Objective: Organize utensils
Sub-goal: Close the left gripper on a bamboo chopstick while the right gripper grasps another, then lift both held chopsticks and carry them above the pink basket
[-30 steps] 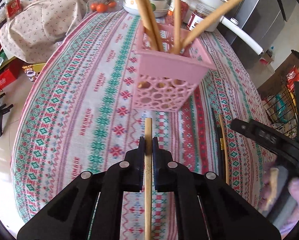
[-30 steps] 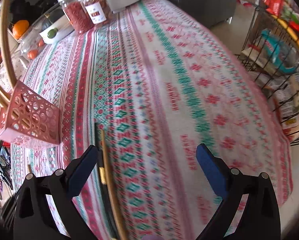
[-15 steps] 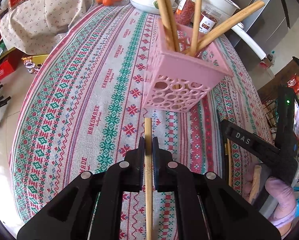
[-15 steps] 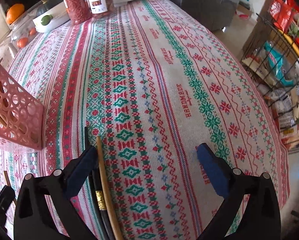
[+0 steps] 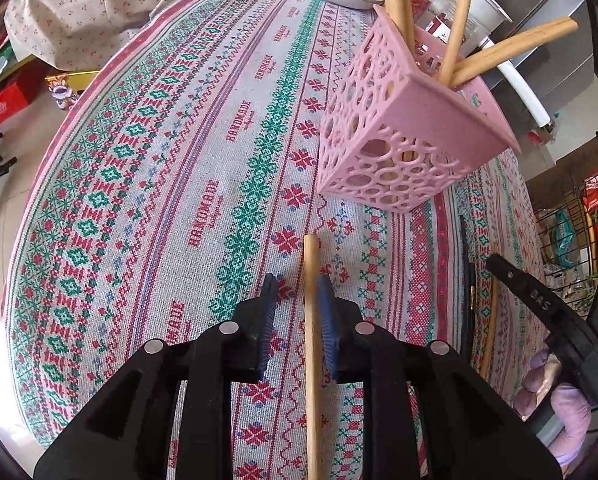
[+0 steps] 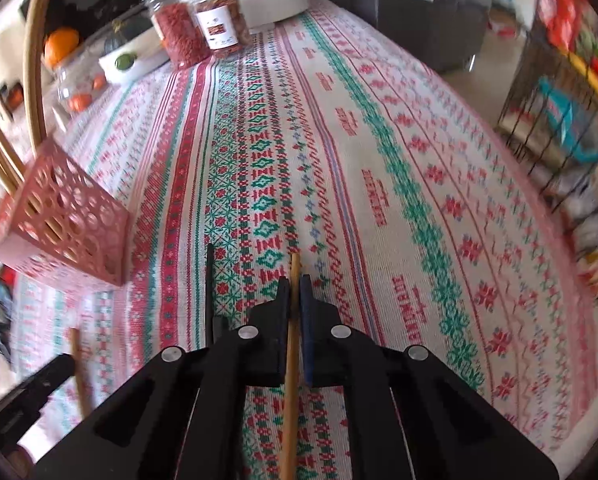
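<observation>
Left wrist view: left gripper (image 5: 297,286) has its jaws parted; a wooden chopstick (image 5: 311,340) lies between them against the right pad, long axis running near-to-far, far tip pointing toward the pink basket (image 5: 395,152). Whether the left pad touches it: no, a gap shows. The basket stands just beyond the tip, holding several wooden sticks (image 5: 457,20) that lean outward. Only this view shows the purple-gloved hand (image 5: 559,404) at near right.

Right wrist view: right gripper (image 6: 295,286) is closed on a thin wooden chopstick (image 6: 291,380), axis again near-to-far, tip just past the fingertips. A dark chopstick (image 6: 209,292) lies on the tablecloth (image 6: 379,140) just left of it, parallel. Only this view shows two jars (image 6: 203,28) at the far edge. The basket sits far left, clear of the gripper.
</observation>
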Available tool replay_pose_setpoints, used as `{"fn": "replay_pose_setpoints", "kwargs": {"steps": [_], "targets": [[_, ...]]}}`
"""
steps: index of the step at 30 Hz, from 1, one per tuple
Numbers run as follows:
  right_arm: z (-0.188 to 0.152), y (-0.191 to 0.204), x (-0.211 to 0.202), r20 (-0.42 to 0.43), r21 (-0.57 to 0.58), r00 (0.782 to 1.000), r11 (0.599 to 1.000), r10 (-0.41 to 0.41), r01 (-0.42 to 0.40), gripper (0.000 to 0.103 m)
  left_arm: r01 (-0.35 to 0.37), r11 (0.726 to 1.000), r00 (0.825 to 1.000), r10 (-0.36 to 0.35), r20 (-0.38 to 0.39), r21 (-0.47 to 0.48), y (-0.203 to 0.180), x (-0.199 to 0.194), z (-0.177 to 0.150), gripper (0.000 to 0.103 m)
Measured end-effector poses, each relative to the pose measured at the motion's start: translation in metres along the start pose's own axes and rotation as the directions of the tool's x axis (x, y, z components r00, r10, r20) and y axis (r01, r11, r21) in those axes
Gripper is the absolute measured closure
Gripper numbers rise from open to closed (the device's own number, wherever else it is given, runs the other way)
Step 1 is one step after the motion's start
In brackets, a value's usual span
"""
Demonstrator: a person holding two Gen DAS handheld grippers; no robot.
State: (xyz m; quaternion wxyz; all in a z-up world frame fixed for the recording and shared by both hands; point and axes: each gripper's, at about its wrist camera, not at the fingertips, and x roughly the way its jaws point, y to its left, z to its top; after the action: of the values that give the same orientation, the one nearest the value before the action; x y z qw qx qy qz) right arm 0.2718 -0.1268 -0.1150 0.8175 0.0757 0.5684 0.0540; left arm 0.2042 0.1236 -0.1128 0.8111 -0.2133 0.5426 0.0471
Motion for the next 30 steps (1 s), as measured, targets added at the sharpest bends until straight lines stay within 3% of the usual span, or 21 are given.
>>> {"fn": "replay_pose_setpoints", "kwargs": {"steps": [4,8,9,10,11,15,18,24,27,30], "targets": [[-0.004,-0.017,-0.012,0.02,0.046,0.999,0.998,0.041,-0.042,0.098,-0.011,1.0,1.0,0.011,0.003,0.01,-0.002,0.0,0.001,0.075],[-0.009,-0.026,-0.035,0.073,0.046,0.994,0.995,0.087,-0.091,0.098,-0.098,0.993,0.995,0.097,0.025,0.061,-0.02,0.004,-0.001,0.073],[-0.009,-0.027,-0.041,0.092,0.041,0.991,0.994,0.099,-0.103,0.098,-0.121,0.99,0.992,0.119,0.031,0.072,-0.025,0.005,-0.002,0.078],[-0.009,-0.028,-0.048,0.112,0.035,0.988,0.993,0.111,-0.115,0.098,-0.163,0.983,0.986,0.159,0.044,0.088,-0.029,0.007,-0.002,0.097],[-0.01,-0.029,-0.058,0.136,0.025,0.982,0.991,0.13,-0.135,0.098,-0.168,0.981,0.985,0.164,0.051,0.095,-0.03,0.008,-0.002,0.096],[-0.01,-0.033,-0.084,0.194,0.003,0.96,0.978,0.203,-0.208,0.098,-0.066,0.995,0.997,0.062,0.055,0.073,-0.027,0.004,-0.004,0.097],[-0.011,-0.036,-0.1,0.221,-0.006,0.944,0.968,0.246,-0.251,0.098,-0.011,0.997,0.992,0.001,0.128,0.079,-0.024,-0.023,-0.008,0.097],[-0.017,-0.037,-0.136,0.282,-0.04,0.912,0.953,0.298,-0.3,0.098,0.075,0.993,0.943,-0.102,0.317,0.095,-0.02,-0.085,-0.028,0.097],[-0.023,-0.035,-0.149,0.303,-0.052,0.9,0.949,0.313,-0.312,0.098,0.068,0.994,0.905,-0.098,0.413,0.087,-0.019,-0.109,-0.044,0.097],[-0.03,-0.032,-0.162,0.32,-0.066,0.889,0.944,0.327,-0.324,0.098,0.05,0.995,0.85,-0.089,0.519,0.089,-0.021,-0.135,-0.054,0.097]]}}
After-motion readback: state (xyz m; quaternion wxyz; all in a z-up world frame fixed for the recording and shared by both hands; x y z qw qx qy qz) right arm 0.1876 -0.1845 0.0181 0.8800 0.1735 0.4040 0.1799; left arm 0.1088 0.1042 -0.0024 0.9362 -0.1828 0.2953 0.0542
